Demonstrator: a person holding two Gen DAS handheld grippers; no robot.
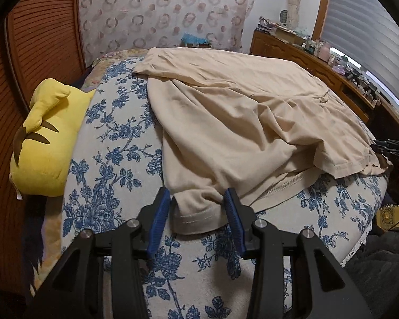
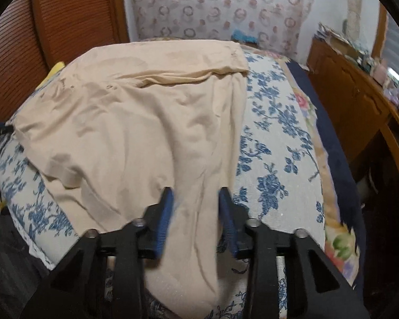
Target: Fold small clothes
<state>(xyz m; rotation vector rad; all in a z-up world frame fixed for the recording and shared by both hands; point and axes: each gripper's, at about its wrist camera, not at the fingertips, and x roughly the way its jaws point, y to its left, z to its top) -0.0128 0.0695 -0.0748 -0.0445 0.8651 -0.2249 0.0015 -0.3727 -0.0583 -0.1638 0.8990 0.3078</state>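
Beige garment [image 1: 226,122] soft, rumpled; hems stitched.

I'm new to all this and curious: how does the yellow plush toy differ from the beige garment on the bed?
The yellow plush toy is stuffed and bulging; the beige garment lies thin and wrinkled. The toy is bright yellow with dark brown marks, the garment plain beige. The toy sits at the bed's edge beside the wooden panel, the garment spreads over the middle and looks far larger. Both are soft fabric resting on the blue-flowered bedcover.

Both wrist cams close, angled down over bed; share beige garment [image 1: 226,122], opposite ends.
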